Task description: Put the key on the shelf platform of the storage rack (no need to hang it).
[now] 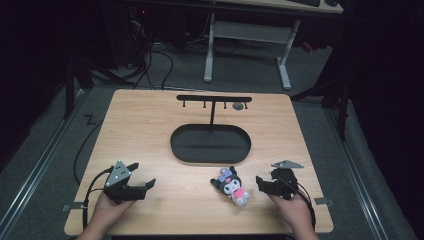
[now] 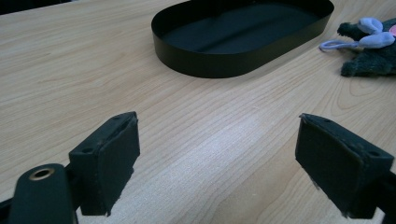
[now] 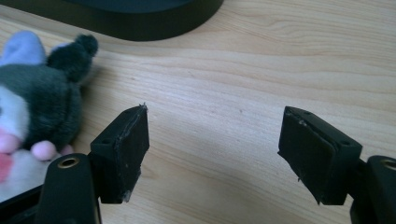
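A small plush doll (image 1: 231, 185), dark grey with lavender bow and pink outfit, lies on the surface at six o'clock from the black tray (image 1: 210, 144). Right claw (image 1: 261, 184) beside it gapes empty; left claw (image 1: 142, 186) likewise.

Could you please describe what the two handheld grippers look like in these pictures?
Both the left gripper and the right gripper are black, each topped by a grey three-cornered plate and trailing a black cable. Their jaws end in blocky black pads with worn edges, and a brass-ringed hole sits in the arm behind them.
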Motion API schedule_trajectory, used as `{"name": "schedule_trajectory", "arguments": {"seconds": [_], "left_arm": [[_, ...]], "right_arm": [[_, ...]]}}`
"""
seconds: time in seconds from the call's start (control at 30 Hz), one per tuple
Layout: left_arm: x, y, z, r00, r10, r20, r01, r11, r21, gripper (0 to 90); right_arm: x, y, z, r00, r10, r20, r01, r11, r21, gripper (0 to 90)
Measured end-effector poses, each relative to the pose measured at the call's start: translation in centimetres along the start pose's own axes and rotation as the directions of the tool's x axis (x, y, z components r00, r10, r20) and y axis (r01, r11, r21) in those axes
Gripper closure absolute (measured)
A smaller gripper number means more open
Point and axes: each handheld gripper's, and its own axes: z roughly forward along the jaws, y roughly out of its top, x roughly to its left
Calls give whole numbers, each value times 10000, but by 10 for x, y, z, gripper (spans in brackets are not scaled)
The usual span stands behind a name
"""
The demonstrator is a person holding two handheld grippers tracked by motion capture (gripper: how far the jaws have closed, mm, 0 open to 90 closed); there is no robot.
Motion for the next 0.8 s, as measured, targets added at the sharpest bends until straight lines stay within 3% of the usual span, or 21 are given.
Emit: {"name": "schedule_trajectory", "arguments": {"seconds": [0.27,0.4,0.53,0.8], "left_arm": [[0,0,1,10000,-19,29,19,10000,19,146],[0,0,1,10000,-4,7,4,10000,26,145],[-1,0,1,10000,-10,-3,10,10000,3,146],[-1,-1,-1,10000,-16,11,16,10000,10,145]], "right_arm": [[5,10,-2,9997,-70,-227,80,9990,437,243],[7,14,-3,9987,-488,-120,496,9960,746,240],[7,19,-6,9982,-565,-219,585,9924,1087,235],[6,24,-6,9968,-759,-231,791,9745,2099,231]]}}
